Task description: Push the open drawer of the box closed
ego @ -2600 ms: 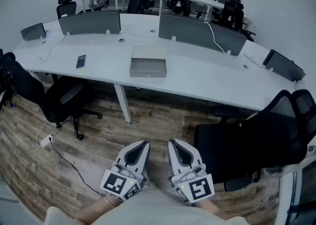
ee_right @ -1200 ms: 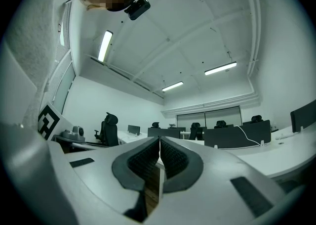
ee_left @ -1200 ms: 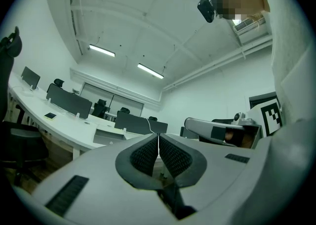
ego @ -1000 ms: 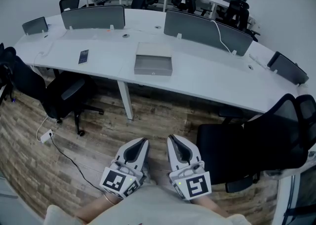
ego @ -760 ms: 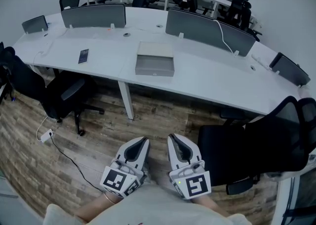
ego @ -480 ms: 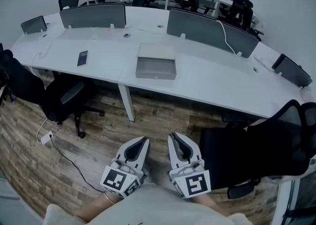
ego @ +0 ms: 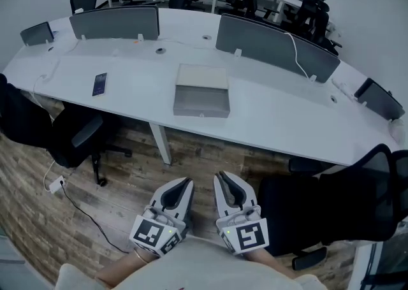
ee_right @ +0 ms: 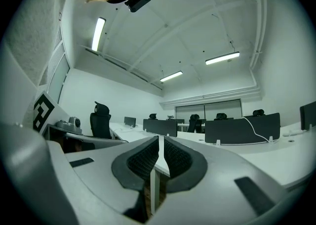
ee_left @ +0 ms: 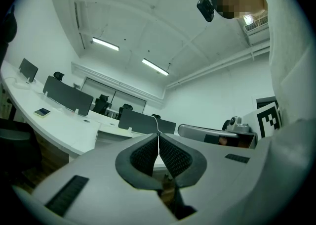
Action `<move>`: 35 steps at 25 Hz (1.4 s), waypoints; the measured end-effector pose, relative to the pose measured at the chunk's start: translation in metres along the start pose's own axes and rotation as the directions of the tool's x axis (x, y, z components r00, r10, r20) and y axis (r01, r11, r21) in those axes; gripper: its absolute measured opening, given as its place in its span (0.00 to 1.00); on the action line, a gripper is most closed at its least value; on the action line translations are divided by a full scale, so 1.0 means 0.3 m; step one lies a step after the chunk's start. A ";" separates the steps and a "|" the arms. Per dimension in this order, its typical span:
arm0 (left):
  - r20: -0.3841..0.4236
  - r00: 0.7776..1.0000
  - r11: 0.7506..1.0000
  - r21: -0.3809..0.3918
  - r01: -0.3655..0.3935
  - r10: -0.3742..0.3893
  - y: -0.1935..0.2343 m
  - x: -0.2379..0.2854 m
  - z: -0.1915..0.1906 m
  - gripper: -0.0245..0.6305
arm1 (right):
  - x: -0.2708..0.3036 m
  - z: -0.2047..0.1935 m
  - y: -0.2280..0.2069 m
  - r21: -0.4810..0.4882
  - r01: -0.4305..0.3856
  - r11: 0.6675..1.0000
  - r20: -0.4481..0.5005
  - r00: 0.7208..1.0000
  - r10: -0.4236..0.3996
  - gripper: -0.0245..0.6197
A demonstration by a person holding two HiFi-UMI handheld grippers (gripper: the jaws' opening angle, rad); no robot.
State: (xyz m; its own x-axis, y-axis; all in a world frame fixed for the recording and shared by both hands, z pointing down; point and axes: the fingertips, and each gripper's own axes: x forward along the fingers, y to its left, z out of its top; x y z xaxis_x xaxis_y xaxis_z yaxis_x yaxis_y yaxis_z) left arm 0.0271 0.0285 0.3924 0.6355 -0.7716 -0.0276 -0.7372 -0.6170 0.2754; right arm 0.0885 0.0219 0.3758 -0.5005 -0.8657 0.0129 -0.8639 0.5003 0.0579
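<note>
A grey box (ego: 203,77) lies on the curved white desk (ego: 274,116), its open drawer (ego: 201,102) pulled out toward me. Both grippers are held low near my body, far from the desk and over the wooden floor. My left gripper (ego: 183,186) is shut with nothing in it, and my right gripper (ego: 222,178) beside it is shut and empty too. In the left gripper view the jaws of the left gripper (ee_left: 158,137) meet, pointing up at the ceiling and desks. The right gripper view shows the right gripper (ee_right: 161,140) with its pads together.
A phone (ego: 100,83) lies on the desk at the left. Grey divider screens (ego: 115,24) stand along the desk's back. One black office chair (ego: 67,132) sits at the left and another (ego: 331,203) at the right. A desk leg (ego: 160,143) and a floor cable (ego: 76,203) lie ahead.
The desk and box have drawn nearer and lower in the head view as the person steps forward. Both grippers stay low and shut.
</note>
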 end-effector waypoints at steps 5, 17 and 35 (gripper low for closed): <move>-0.009 1.000 1.000 -0.008 -0.006 0.006 0.100 0.088 0.031 0.07 | 0.138 -0.040 -0.055 0.023 0.007 1.000 -0.042 0.999 -0.006 0.07; -0.025 0.999 1.000 0.008 0.021 -0.020 0.339 0.332 0.114 0.07 | 0.454 -0.091 -0.211 0.047 0.059 0.997 -0.080 0.995 -0.055 0.07; -0.074 0.997 0.999 -0.015 0.033 -0.034 0.586 0.481 0.103 0.07 | 0.753 -0.423 -0.337 0.146 0.170 0.975 -0.306 0.944 -0.119 0.15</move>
State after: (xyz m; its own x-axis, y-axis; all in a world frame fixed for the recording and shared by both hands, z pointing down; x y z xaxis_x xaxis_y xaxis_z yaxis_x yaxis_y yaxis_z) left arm -0.0179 -0.1961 0.4069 0.6751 -0.7369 0.0344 -0.7127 -0.6395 0.2884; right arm 0.0699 -0.2266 0.4995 -0.3527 -0.8825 0.3112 -0.9353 0.3430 -0.0872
